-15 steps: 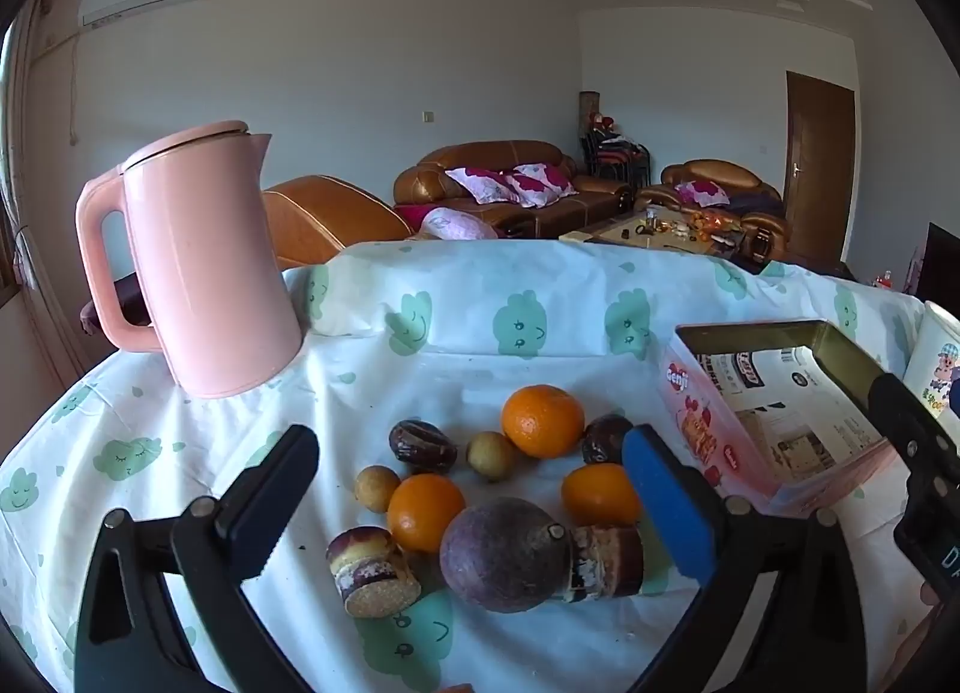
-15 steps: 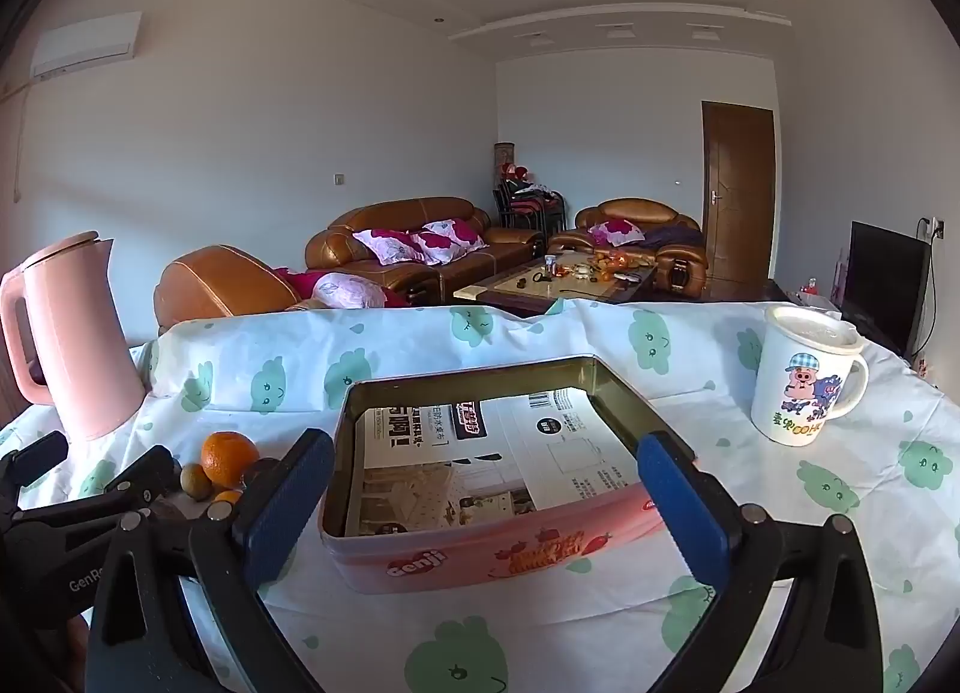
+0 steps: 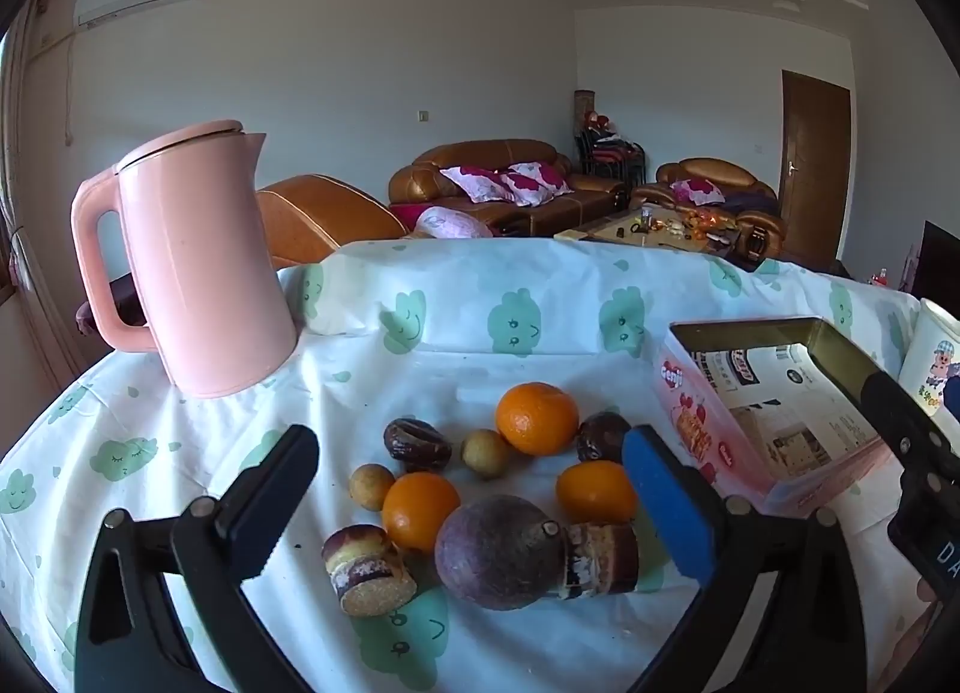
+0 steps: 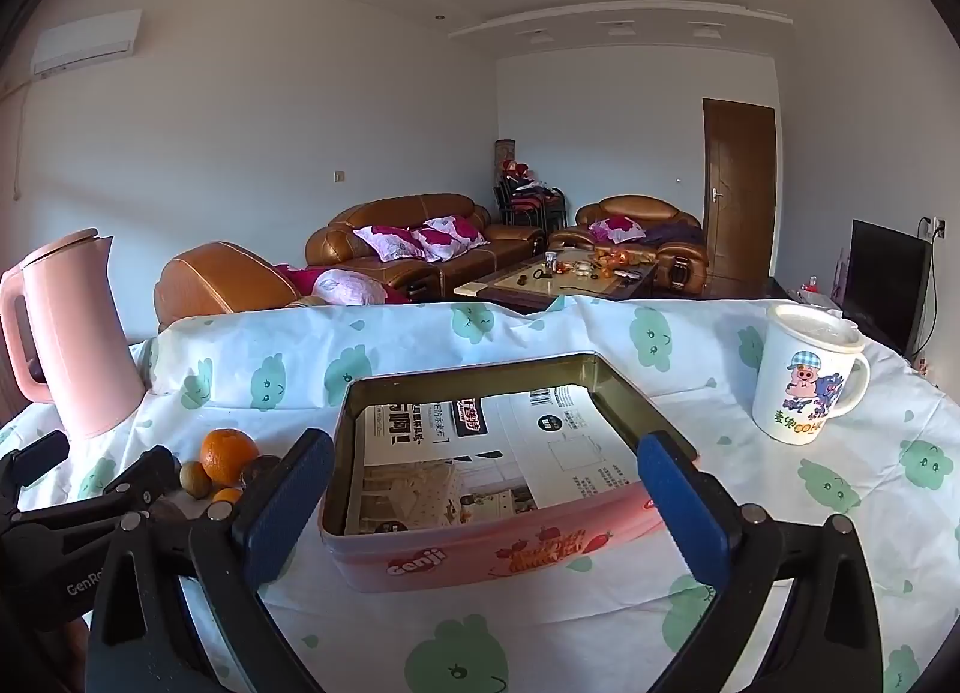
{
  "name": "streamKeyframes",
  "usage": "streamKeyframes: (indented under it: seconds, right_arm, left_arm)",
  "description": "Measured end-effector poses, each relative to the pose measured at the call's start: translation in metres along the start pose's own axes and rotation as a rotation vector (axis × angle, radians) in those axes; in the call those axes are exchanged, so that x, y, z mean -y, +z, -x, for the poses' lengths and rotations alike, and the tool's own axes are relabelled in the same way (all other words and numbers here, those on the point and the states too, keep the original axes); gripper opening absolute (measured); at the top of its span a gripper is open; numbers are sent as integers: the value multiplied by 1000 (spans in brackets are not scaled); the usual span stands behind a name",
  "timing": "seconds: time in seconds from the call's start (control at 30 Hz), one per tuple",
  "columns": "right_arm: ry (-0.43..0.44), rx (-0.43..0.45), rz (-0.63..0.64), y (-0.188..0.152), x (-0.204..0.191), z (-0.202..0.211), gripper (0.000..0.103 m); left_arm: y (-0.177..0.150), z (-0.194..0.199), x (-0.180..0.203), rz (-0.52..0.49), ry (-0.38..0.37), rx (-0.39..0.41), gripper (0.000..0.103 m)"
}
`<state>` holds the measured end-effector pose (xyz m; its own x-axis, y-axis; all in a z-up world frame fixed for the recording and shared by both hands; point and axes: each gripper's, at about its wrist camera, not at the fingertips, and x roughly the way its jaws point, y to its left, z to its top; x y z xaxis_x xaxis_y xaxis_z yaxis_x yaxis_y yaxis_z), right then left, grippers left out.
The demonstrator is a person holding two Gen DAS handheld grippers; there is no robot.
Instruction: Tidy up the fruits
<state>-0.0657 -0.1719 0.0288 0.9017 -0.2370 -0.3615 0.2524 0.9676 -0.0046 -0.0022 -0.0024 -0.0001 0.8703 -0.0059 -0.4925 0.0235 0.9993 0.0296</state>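
Fruit (image 3: 504,489) is seen heaped left of the pink tin (image 4: 480,477), unheld; left claw (image 3: 468,507) and right claw (image 4: 486,507) gape empty. Round pieces could be nudged rolling across the table (image 3: 180,453).

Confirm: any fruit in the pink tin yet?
No: in the right wrist view the pink tin holds only a printed paper liner, and the oranges lie on the tablecloth beside it.

Fruits: three oranges (image 3: 536,418), two dark dates (image 3: 417,444), two small tan longans (image 3: 486,453), a purple passion fruit (image 3: 498,552) and two cut cane pieces (image 3: 367,570) lay clustered on the cloth.
Tin (image 4: 480,549): pink, rectangular, lidless, paper-lined, fruitless, stood right of the cluster.
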Motion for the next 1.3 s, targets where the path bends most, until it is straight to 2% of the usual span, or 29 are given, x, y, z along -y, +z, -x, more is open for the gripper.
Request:
streamKeyframes:
  seconds: [1.3]
  right_arm:
    - [1, -6, -6, 0, 1, -2, 102]
  left_arm:
    - [-1, -1, 0, -8, -9, -6, 103]
